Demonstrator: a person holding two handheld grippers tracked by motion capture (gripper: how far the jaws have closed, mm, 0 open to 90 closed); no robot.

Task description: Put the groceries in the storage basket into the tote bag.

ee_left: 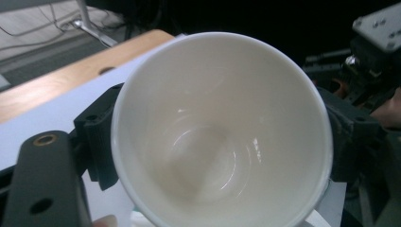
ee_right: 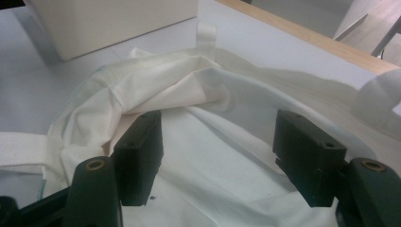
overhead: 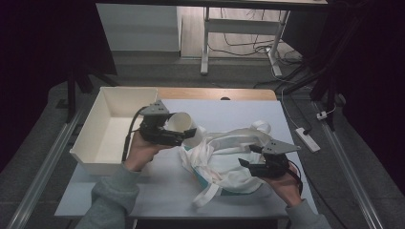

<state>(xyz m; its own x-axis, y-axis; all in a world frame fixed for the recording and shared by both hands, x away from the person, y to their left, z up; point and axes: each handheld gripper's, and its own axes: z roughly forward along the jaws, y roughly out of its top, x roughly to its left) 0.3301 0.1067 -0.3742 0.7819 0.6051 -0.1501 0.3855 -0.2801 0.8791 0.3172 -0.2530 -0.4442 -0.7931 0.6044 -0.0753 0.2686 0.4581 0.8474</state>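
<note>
My left gripper is shut on a white cup, held tipped on its side just above the table between the bin and the bag. In the left gripper view the cup's empty inside faces the camera, with a black pad pressed on each side of its rim. A crumpled white cloth bag with loose handles lies at the table's middle right. My right gripper hovers at the bag's near right edge; its jaws stand open over the white fabric, gripping nothing.
A deep white bin stands at the table's left, its wall also seen in the right gripper view. The light table top has a wooden strip along its far edge. A power strip and cables lie on the floor to the right.
</note>
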